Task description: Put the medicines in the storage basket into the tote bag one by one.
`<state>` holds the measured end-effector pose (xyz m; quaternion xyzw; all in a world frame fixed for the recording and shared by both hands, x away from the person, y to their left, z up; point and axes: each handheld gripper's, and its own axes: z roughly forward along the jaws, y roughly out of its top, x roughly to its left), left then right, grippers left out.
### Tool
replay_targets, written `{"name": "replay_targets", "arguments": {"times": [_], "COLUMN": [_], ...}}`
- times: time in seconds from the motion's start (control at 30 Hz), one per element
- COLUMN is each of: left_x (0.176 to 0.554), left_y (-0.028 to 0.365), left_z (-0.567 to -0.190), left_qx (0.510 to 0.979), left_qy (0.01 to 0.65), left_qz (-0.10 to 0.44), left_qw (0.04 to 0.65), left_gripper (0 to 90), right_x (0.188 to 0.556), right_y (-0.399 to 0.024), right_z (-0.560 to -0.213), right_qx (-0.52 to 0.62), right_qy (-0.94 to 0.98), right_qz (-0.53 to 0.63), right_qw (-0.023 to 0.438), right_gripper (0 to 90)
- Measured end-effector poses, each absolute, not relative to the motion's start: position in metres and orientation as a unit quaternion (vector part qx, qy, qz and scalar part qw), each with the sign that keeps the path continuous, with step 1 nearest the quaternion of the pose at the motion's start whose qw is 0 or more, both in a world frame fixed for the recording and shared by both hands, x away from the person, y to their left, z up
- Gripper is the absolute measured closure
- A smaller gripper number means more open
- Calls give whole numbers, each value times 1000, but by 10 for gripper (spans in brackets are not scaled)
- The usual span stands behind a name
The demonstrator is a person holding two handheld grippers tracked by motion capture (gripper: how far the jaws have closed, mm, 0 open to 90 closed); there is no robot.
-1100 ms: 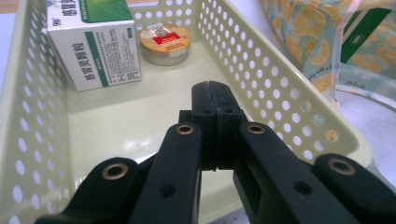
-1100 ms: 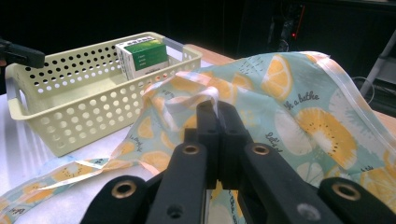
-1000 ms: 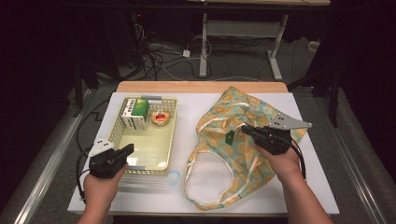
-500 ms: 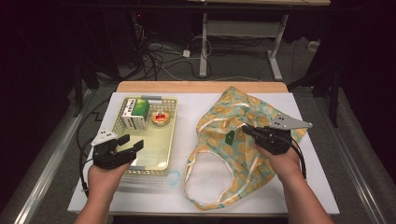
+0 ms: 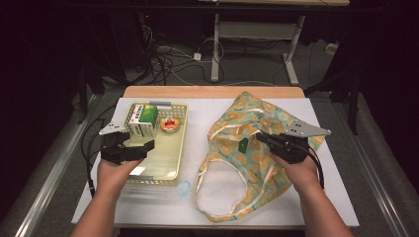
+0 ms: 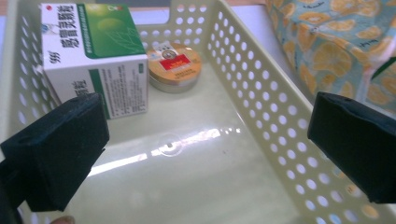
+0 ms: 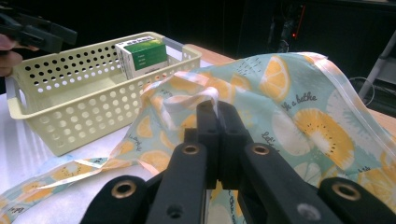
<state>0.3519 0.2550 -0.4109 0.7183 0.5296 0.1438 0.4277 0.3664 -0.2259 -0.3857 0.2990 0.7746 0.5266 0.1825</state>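
Observation:
My left gripper (image 5: 134, 144) (image 6: 205, 149) hovers over the near half of a pale yellow perforated basket (image 5: 180, 148) (image 6: 261, 93). Its jaws have just been opening and now stand wide apart with nothing between them. At the basket's far end stand a green and white box (image 5: 143, 120) (image 6: 93, 56) and a round tin (image 5: 170, 125) (image 6: 173, 65). My right gripper (image 5: 260, 138) (image 7: 217, 112) is shut on the pale rim strap of an orange-print fabric bag (image 5: 237, 118) (image 7: 299, 102), which lies flat to the right of the basket.
A white sheet (image 5: 207, 111) covers the table, and a wooden edge (image 5: 212, 92) shows at the back. A small bluish translucent item (image 5: 184, 186) lies by the basket's near corner. The bag's long handles (image 5: 217, 207) loop toward the front edge. Cables and desk legs lie on the floor beyond.
The left gripper went from shut to wide open and moved forward over the basket toward the box. The right gripper and the bag have stayed put.

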Motion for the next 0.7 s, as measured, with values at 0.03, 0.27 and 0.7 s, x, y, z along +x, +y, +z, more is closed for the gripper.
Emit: {"name": "replay_targets", "arguments": {"times": [0.03,0.27,0.7], "left_x": [354,374,424], "left_y": [254,253,256], "left_z": [-410,-407,-411], "left_qx": [720,720,718], "left_qy": [530,538,564], "left_qz": [149,155,159], "left_qw": [423,410,375], "left_gripper": [0,0,0], "right_x": [366,365,366], "right_y": [-226,-225,-225], "right_z": [-386,-385,-385], "right_qx": [299,299,299], "right_qy": [774,775,773], "right_qz": [527,527,530], "right_qw": [182,181,180], "right_gripper": [900,900,900]}}
